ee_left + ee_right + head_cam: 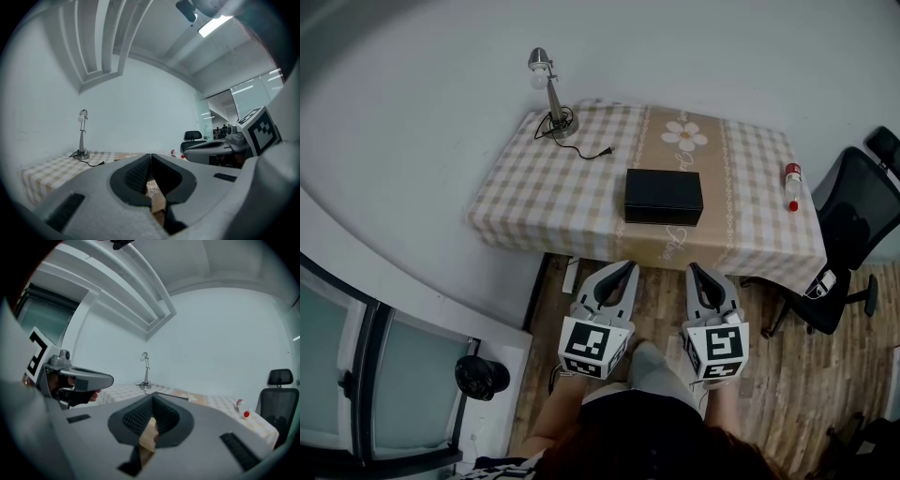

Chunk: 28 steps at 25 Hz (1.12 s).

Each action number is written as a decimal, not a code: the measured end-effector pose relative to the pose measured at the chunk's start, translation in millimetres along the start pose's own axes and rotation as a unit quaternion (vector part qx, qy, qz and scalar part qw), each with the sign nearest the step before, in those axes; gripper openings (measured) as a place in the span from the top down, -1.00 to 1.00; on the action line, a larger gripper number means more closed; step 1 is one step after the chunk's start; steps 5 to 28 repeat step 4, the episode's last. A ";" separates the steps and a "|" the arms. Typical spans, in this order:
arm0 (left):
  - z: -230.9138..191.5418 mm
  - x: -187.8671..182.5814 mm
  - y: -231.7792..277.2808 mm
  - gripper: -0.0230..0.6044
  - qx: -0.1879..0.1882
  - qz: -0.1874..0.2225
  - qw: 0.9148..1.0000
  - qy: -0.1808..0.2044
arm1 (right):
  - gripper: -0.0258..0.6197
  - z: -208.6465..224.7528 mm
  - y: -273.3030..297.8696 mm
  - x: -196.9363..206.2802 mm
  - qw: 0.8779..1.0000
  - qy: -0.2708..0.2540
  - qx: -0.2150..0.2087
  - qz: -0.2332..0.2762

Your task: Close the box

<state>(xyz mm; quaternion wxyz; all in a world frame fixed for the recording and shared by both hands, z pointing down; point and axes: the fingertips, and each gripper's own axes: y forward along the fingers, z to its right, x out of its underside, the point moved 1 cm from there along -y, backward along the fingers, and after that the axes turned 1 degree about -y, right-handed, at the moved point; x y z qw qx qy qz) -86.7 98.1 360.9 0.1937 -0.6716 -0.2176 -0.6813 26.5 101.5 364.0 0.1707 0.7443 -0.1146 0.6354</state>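
Observation:
A flat black box (664, 196) lies with its lid down near the front middle of the checked-cloth table (553, 192). Both grippers hang in front of the table, below its front edge and close to my body, well short of the box. My left gripper (630, 266) has its jaws pressed together with nothing between them, as the left gripper view (151, 155) shows. Beside it, my right gripper (692, 268) is likewise shut and empty (153, 397). In both gripper views the jaws hide the box.
A desk lamp (546, 89) with a loose black cord stands at the table's back left corner. A red-capped bottle (792, 185) lies near the right edge. A black office chair (853, 244) stands right of the table on the wooden floor.

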 end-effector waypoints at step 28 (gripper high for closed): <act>1.4 0.0 -2.8 0.84 -0.002 -0.002 1.000 -0.003 | 0.87 -0.6 -2.9 -0.4 1.000 0.000 -0.002 -0.002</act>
